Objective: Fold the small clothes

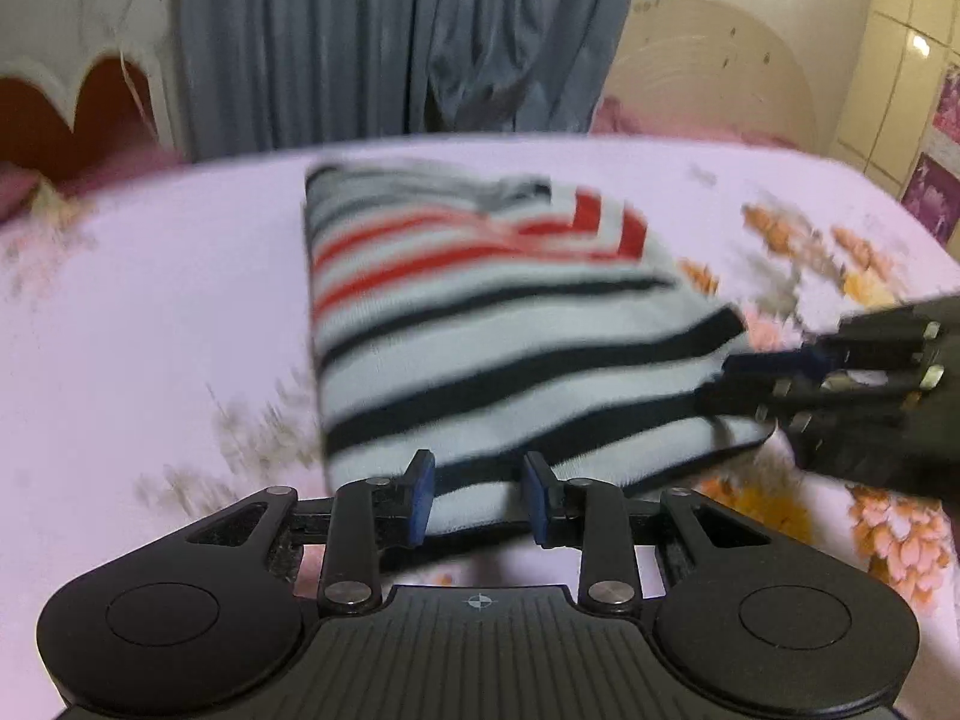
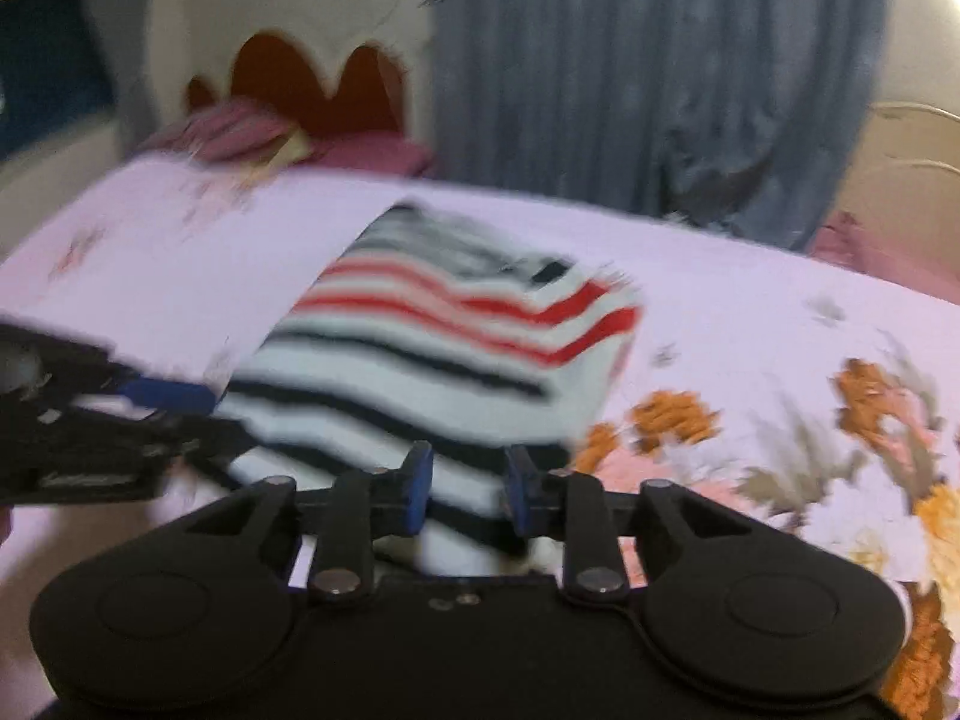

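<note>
While the striped garment (image 1: 480,324) is spread on the floral bedsheet (image 1: 156,312) before the grey curtain (image 1: 372,42), its near hem is pinched at the left by the narrowly parted left gripper (image 1: 478,495) and at the right by the right gripper (image 2: 465,489), likewise closed on cloth.

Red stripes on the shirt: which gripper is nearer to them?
Right, slightly. The red stripes lie on the far half of the striped shirt, toward its right edge. The right gripper grips the near hem below them; the left gripper grips the near-left corner.
</note>
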`<action>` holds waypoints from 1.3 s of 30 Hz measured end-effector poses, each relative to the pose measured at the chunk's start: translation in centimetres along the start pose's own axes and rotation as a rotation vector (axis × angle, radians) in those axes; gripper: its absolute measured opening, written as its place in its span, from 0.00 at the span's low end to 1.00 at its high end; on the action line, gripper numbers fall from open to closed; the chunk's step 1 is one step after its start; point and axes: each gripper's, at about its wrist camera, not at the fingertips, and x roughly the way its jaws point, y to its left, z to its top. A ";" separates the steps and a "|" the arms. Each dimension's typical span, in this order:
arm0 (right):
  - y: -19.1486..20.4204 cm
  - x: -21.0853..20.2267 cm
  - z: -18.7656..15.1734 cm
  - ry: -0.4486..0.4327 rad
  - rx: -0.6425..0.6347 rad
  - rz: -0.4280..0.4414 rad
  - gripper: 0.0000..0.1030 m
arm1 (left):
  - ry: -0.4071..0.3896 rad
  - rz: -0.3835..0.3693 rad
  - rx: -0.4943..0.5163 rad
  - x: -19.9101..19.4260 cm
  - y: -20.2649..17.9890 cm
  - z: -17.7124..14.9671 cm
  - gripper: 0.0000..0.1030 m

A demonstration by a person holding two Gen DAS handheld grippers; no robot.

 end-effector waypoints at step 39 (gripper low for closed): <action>-6.7 13.8 9.6 0.002 0.136 -0.079 0.31 | -0.042 0.026 -0.029 11.2 5.4 12.4 0.31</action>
